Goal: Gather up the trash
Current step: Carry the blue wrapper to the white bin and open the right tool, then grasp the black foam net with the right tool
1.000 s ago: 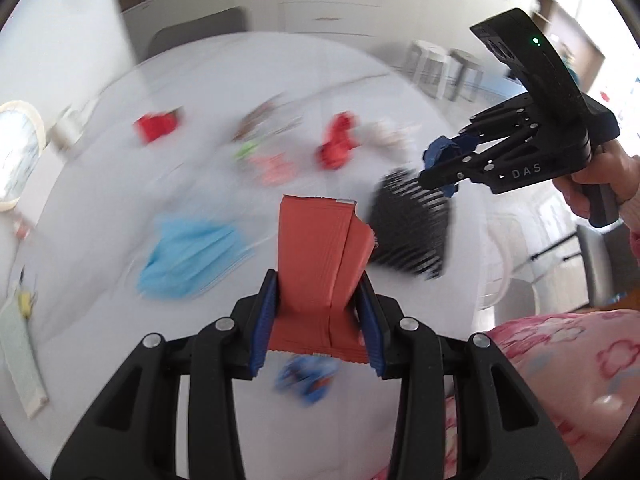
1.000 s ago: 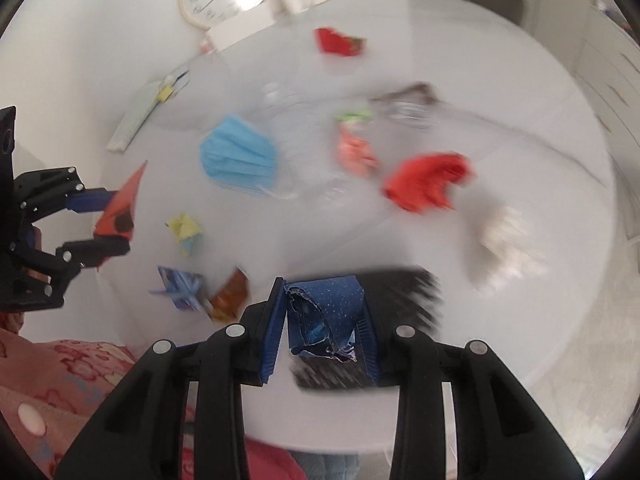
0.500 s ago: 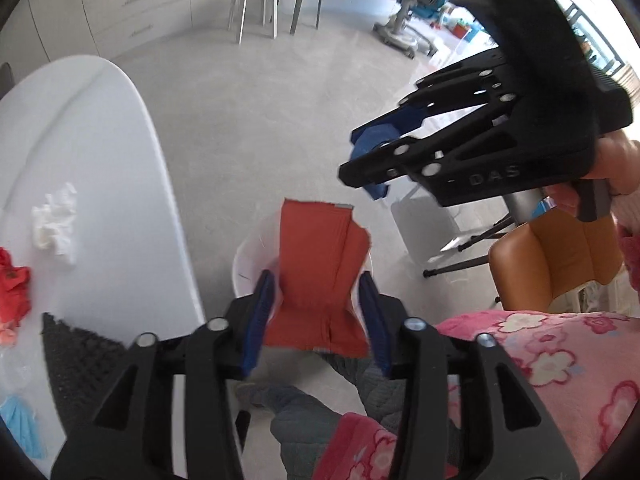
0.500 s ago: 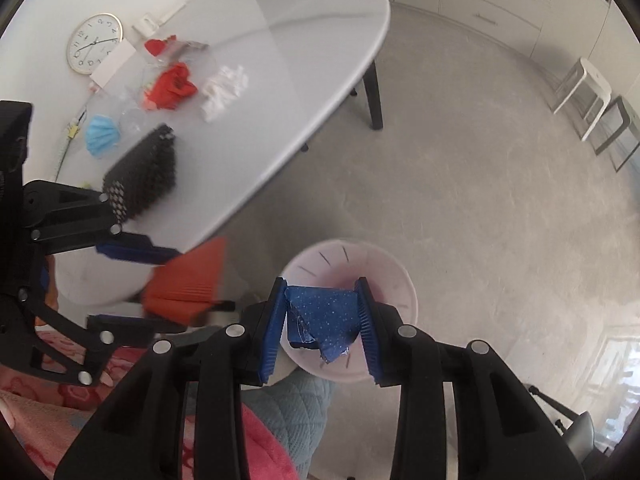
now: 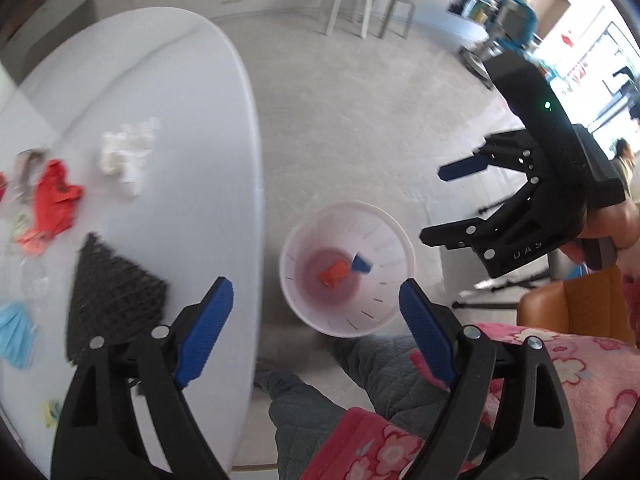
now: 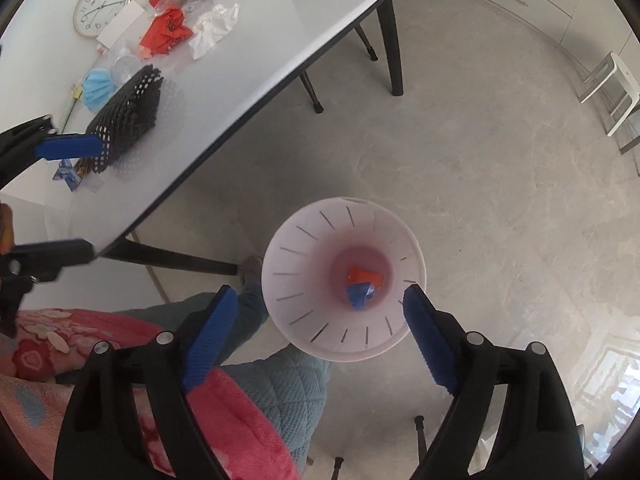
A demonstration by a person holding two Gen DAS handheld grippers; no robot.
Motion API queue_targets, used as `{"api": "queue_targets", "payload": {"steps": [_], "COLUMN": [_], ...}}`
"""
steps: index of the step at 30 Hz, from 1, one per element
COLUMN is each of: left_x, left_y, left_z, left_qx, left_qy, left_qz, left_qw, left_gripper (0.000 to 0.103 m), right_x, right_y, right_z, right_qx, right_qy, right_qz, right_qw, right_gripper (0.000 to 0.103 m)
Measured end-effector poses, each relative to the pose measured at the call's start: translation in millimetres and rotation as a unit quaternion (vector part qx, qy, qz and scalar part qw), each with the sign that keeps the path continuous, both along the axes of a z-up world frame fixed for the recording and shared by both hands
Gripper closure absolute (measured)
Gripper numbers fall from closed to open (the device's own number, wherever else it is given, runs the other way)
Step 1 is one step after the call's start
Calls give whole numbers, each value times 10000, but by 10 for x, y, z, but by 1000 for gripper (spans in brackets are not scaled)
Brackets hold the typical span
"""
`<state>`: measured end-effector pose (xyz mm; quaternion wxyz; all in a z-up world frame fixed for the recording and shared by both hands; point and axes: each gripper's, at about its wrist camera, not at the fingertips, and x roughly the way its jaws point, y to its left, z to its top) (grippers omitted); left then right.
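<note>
Dropped orange scrap, blue scrap inside bin, probably touching.

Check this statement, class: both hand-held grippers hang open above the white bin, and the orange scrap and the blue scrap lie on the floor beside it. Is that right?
Not quite. The orange scrap and the blue scrap lie inside the white bin, at its bottom, not on the floor; the right wrist view shows it. The left hand-held gripper and right hand-held gripper do hang open above the bin.
</note>
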<state>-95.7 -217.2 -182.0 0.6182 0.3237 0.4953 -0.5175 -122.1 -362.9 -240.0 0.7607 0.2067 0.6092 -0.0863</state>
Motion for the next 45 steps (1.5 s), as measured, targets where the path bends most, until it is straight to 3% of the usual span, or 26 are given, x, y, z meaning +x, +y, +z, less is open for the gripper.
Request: {"api": "queue_targets", "payload": {"steps": [8, 15, 21, 25, 31, 34, 37, 43, 45], "left_x": [579, 1159, 1462, 1562, 1704, 1776, 1812, 1856, 1875], "left_y": [729, 1661, 2452, 2790, 3118, 3198, 3222, 3143, 3090], "left_z": [617, 823, 656, 478, 157, -14, -142, -304, -359], "left_qx": [-480, -575, -520, -442, -264, -178, -104, -53, -21], "left_qy": [-524, -776, -568, -433, -126, 12, 89, 110, 60], "left_qz": [1178, 2295, 3094, 3391, 3754, 3766, 3590, 3167, 2984], "left_qw": [9905, 9685, 9478, 9387, 9264, 9262, 9332, 9484, 9544], "left_gripper": [8, 8, 8, 8, 8, 8, 8, 8, 8], "right_x": [518, 1114, 1638, 1902, 2149, 2234, 2298, 2434, 2442], "right_y": [148, 640, 1143, 1428, 1543, 1493, 1491, 1652, 1719], "right_z": [587, 944, 806, 615, 314, 141, 30, -74, -77], "right_qx": [-522, -625, -399, -353, -197, 26, 4, -377, -506], "right_qy": [-677, -1140, -1007, -756, -325, -116, 21, 149, 158], "right_qz": [-287, 91, 659, 907, 522, 113, -95, 203, 341], "right_qw": [9959, 9915, 9919, 9924, 9979, 9999, 10000, 9990, 9980], "right_gripper": [2, 2, 2, 2, 2, 2, 2, 3, 11]}}
